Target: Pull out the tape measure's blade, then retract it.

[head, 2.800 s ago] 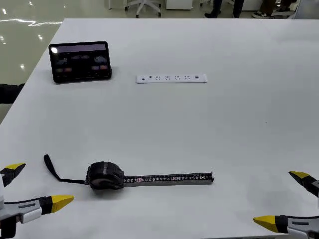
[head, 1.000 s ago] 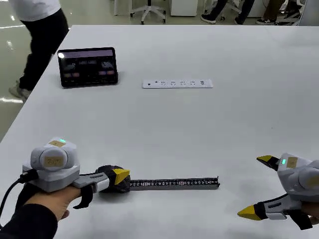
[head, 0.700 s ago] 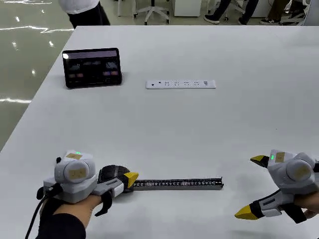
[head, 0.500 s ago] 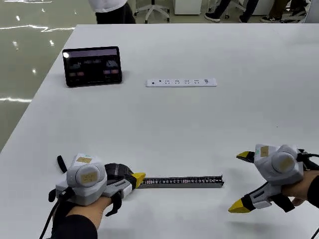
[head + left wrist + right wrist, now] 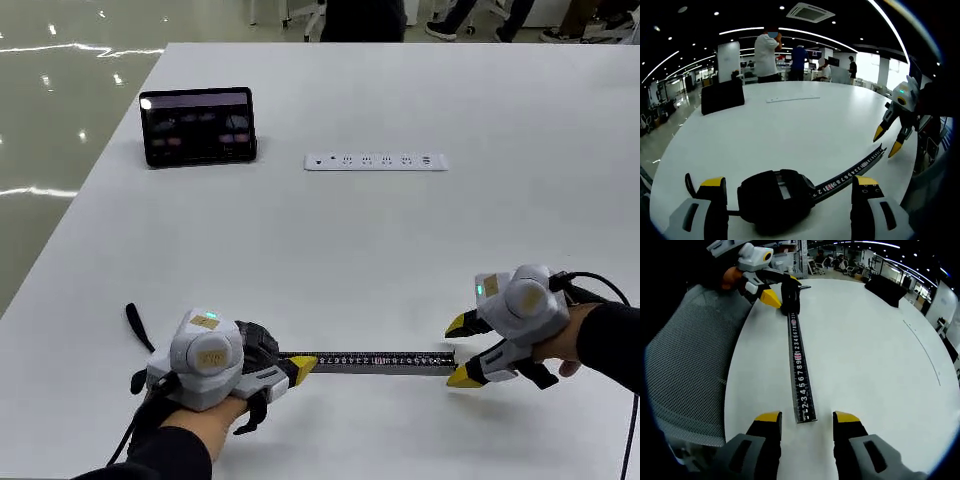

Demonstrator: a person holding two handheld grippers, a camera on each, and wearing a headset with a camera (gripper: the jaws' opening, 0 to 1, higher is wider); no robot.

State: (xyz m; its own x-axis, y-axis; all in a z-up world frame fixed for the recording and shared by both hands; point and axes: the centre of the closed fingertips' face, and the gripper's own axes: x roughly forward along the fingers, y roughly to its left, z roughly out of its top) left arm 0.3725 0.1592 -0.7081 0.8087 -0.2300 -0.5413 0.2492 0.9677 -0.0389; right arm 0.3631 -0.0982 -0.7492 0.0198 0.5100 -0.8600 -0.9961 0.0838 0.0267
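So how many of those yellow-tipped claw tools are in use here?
2. The left gripper straddles the tape measure's case, jaws open; the right gripper sits open at the blade's tip. I see no others.

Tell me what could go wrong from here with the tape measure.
1. The right gripper stands open astride the end of the blade, which lies flat on the table. The fingers may close over it and slip off.
2. The left gripper looks open around the case. A pull before it clamps would likely drag the case along.
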